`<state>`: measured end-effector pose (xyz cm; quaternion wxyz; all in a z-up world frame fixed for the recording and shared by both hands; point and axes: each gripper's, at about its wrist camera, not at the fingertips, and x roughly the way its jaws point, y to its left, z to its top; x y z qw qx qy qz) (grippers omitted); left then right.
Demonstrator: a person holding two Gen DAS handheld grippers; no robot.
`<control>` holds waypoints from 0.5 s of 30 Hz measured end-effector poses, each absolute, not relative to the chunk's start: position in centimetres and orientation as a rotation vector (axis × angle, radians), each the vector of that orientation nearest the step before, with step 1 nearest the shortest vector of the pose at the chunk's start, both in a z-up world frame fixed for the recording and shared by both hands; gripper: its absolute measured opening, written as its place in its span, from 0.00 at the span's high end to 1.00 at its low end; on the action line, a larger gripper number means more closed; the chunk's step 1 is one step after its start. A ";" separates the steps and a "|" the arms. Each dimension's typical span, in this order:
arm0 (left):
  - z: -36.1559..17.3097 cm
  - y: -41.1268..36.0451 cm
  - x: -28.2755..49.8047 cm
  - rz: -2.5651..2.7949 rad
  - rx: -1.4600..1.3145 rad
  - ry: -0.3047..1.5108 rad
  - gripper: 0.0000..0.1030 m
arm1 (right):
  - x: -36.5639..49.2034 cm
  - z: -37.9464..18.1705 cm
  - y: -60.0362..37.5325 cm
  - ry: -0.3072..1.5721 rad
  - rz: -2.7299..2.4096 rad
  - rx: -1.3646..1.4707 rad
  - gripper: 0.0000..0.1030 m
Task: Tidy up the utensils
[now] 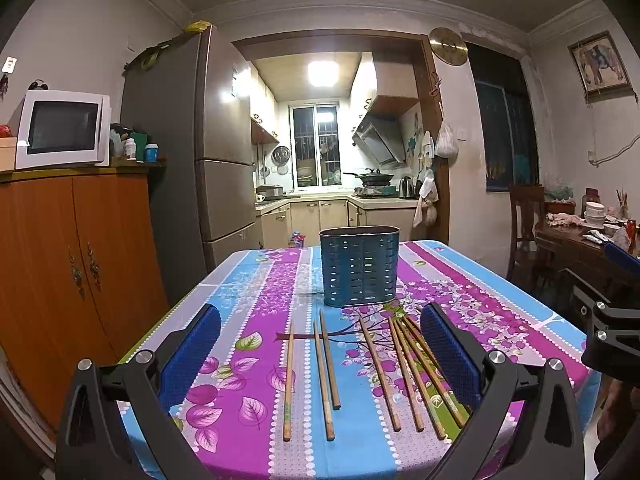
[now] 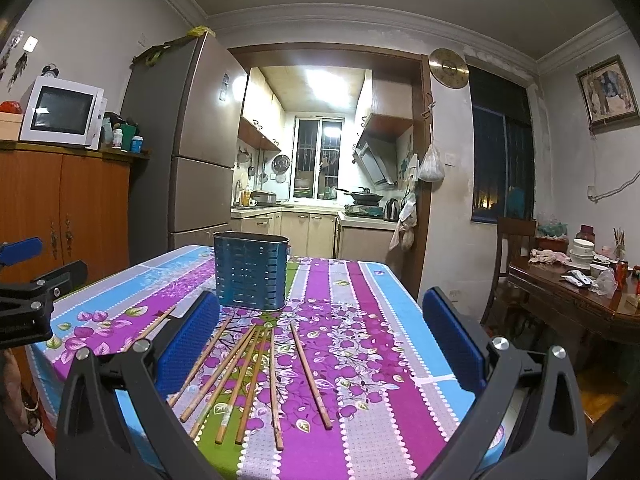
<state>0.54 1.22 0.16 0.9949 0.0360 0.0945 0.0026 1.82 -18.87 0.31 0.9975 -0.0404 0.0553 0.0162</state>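
Both grippers hung above the near edge of the table w/ jaws spread wide, nothing between the blue pads. Left gripper point(image 1: 320, 356) looked down over the chopsticks point(image 1: 328, 376); right gripper point(image 2: 320, 354) did the same from further right.

Chopsticks, left wrist view: all wooden, lying flat on the floral tablecloth point(image 1: 256, 280), roughly near-to-far. One lone stick point(image 1: 288, 380) furthest left. Just right of it a pair point(image 1: 327, 372) lying close side by side. Further right a looser bunch point(image 1: 404, 372), approx 5 sticks, fanned, far tips close together and near ends spread; some seemed to touch or cross, exact count unclear bc the right pad covered part of them.

Right wrist view: same bunch point(image 2: 236, 380) fanned out between the pads, w/ one stick point(image 2: 311, 376) lying apart at its right. Another stick point(image 2: 154, 326) showed partly beyond the left pad.

Blue slotted utensil holder point(image 1: 360, 266) stood upright at the far middle of the table, beyond the far tips of the chopsticks, not touching them. In the right wrist view the holder point(image 2: 251, 270) sat far left. Its inside was not visible.

Bkgd: fridge point(image 1: 208, 140) and orange cabinet point(image 1: 72, 248) w/ microwave point(image 1: 62, 128) at left, kitchen doorway beyond, wooden side table point(image 2: 568, 292) w/ bowls at right.
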 end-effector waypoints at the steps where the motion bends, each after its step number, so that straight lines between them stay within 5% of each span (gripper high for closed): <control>1: 0.1 1.3 0.5 0.006 0.071 0.190 0.03 | 1.8 0.3 -18.8 0.111 0.034 -0.082 0.05; 15: 0.2 1.3 0.5 0.005 0.069 0.197 0.03 | 1.8 0.4 -18.5 0.114 0.040 -0.085 0.05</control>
